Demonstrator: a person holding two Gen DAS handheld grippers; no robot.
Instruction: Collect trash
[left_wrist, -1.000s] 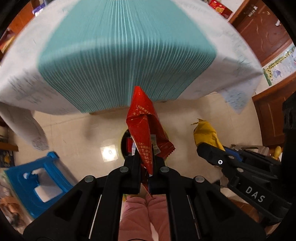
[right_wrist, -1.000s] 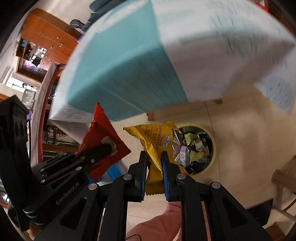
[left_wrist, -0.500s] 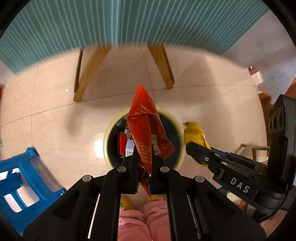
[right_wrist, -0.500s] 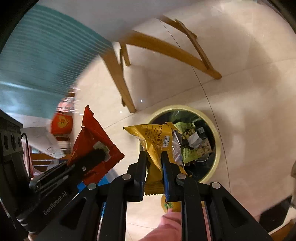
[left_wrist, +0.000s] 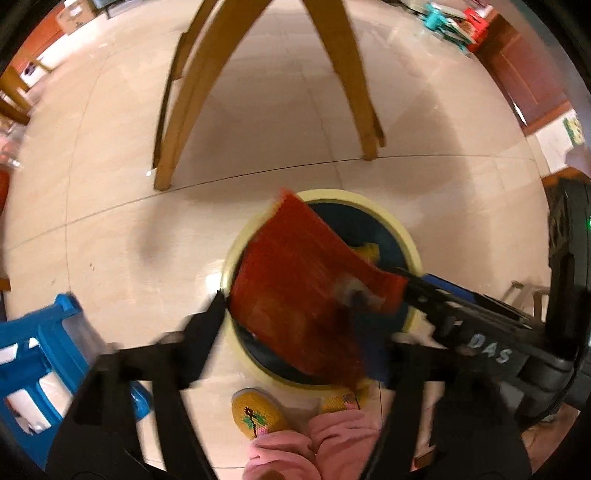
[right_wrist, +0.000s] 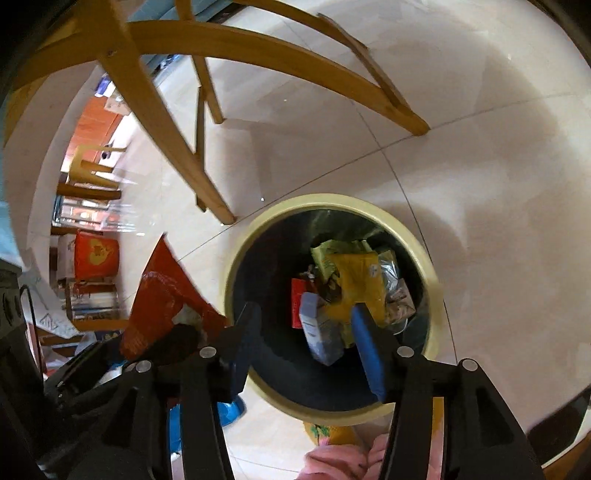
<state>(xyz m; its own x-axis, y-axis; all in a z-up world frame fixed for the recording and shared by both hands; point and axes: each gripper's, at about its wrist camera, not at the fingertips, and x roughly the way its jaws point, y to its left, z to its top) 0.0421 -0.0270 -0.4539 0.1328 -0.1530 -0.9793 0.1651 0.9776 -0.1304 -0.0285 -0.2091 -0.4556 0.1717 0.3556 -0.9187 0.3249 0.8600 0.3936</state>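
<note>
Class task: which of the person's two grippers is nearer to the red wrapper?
Left. The left gripper has just opened, and the red wrapper hangs blurred between its jaws over the bin. The right gripper sits beside it, open, apart from the wrapper.

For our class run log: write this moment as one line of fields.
left tool: jaws just opened, red wrapper loose over bin | right tool: jaws just opened, empty | yellow wrapper: in bin
</note>
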